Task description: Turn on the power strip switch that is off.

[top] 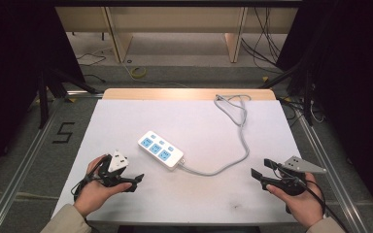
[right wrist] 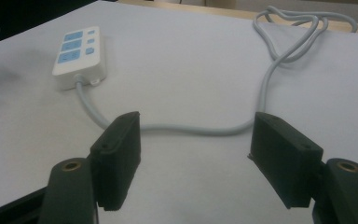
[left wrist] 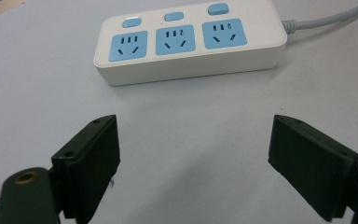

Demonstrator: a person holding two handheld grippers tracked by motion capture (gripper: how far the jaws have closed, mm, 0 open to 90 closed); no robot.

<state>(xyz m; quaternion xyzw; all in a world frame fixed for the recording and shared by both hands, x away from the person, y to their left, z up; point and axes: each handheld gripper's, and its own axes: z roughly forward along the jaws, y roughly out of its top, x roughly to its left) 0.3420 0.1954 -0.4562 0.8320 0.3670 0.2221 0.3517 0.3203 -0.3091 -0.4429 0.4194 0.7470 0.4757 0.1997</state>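
A lab recording bay: white table (top: 126, 116) framed by aluminium rails (top: 24, 160), loose cables (top: 267, 46) on the far floor (top: 184, 51).

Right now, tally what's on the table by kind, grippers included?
White power strip with three blue sockets: 1
Grey cable trailing from it: 1
Black two-jaw grippers, left gripper and right gripper, both open, nothing held: 2
Total: 4

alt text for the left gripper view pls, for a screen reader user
A white power strip with three blue sockets and three small switches lies on a white table, its grey cable running off to the upper right. In the foreground the left gripper has its two black jaws wide apart, holding nothing.
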